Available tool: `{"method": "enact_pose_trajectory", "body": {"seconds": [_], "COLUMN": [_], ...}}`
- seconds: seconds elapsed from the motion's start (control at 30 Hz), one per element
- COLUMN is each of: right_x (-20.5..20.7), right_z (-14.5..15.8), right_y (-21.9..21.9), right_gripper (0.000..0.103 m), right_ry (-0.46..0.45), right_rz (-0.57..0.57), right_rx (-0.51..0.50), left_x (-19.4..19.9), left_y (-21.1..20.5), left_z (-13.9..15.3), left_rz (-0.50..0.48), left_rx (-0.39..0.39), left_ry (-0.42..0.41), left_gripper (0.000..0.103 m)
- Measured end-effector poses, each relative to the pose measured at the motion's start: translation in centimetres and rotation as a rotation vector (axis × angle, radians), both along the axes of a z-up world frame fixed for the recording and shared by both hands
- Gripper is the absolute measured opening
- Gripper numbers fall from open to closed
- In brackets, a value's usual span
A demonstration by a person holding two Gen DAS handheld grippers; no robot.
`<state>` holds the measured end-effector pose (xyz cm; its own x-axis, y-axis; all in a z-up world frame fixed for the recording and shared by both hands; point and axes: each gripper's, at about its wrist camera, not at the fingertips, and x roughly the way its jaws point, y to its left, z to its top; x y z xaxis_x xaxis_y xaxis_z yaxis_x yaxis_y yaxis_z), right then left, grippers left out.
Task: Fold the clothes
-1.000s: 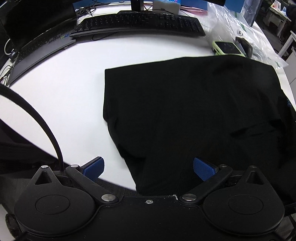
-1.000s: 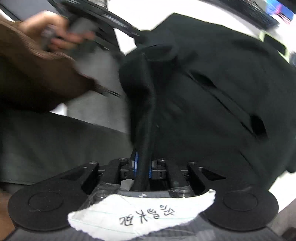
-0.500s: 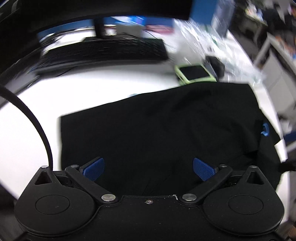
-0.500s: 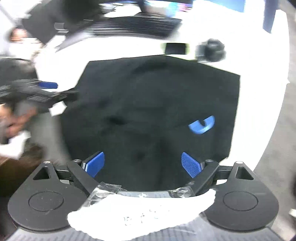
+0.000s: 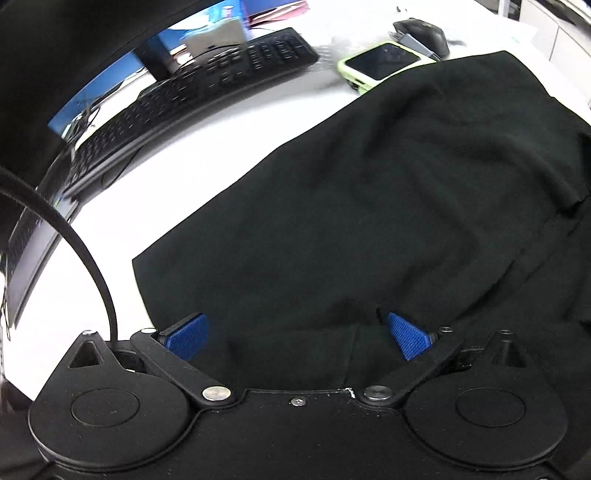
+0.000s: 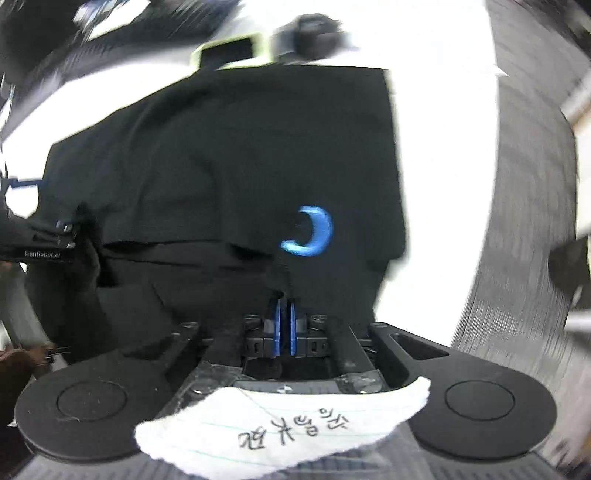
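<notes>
White desk (image 5: 207, 155) under a black shirt (image 5: 369, 206), blue crescent logo (image 6: 308, 232) on it, fabric creased and partly doubled over. Left gripper (image 5: 295, 334) spread wide over the near hem; right gripper (image 6: 284, 325) pinched tight on a fold. Keyboard (image 5: 207, 81) and green-cased phone (image 5: 380, 62) crowd the far edge; bare desk lies to the left.

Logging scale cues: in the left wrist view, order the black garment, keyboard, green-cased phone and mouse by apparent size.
1. black garment
2. keyboard
3. green-cased phone
4. mouse

Phone and mouse lie far from the camera and partly hidden, so their order is unsure.
</notes>
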<state>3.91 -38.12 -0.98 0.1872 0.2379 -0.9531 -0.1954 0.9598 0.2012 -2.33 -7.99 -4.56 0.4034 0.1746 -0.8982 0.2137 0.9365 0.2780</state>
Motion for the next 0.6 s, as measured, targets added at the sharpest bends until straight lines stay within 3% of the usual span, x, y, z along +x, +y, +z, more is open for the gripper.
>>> {"method": "enact_pose_trajectory", "body": {"seconds": [0.07,0.17,0.27,0.33,0.37,0.4,0.47,0.6], "right_x": [-1.8,-4.6,-7.4,-9.3,-10.2,-11.2,-13.0,-10.6], "right_z": [1.1,2.5,3.9,4.8,5.3,5.7,6.6,5.6], "right_y": [-3.0,-5.0,-7.0,-8.3,-8.9,-9.6,-10.9,-3.1], "right_gripper": [0.005,0.005,0.011,0.029,0.050,0.078,0.100,0.102], "right_ry": [-0.024,-0.108,-0.191,-0.247,-0.275,-0.303,-0.358,-0.305], "right_rz": [-0.077,-0.083,-0.088,-0.092,-0.094,-0.096,-0.100,0.211], "right_rx": [0.018,-0.013,-0.044,-0.065,-0.076,-0.086,-0.107,0.114], "left_x": [-1.1,-2.8,-5.0,-6.5,-7.2,-7.9,-9.4,-12.3], "left_y": [0.4,0.2,-0.2,0.0,0.0,0.1,0.3,0.6], "left_z": [0.1,-0.3,0.0,0.3,0.5,0.6,0.9,1.6], "left_rz": [-0.003,-0.007,0.010,0.041,0.056,0.071,0.101,0.162], "left_rx": [0.005,0.023,0.033,0.028,0.025,0.023,0.017,0.007], "left_ry": [0.023,0.058,0.049,0.049,0.048,0.048,0.047,0.046], "left_gripper": [0.102,0.102,0.102,0.102,0.102,0.102,0.102,0.102]}}
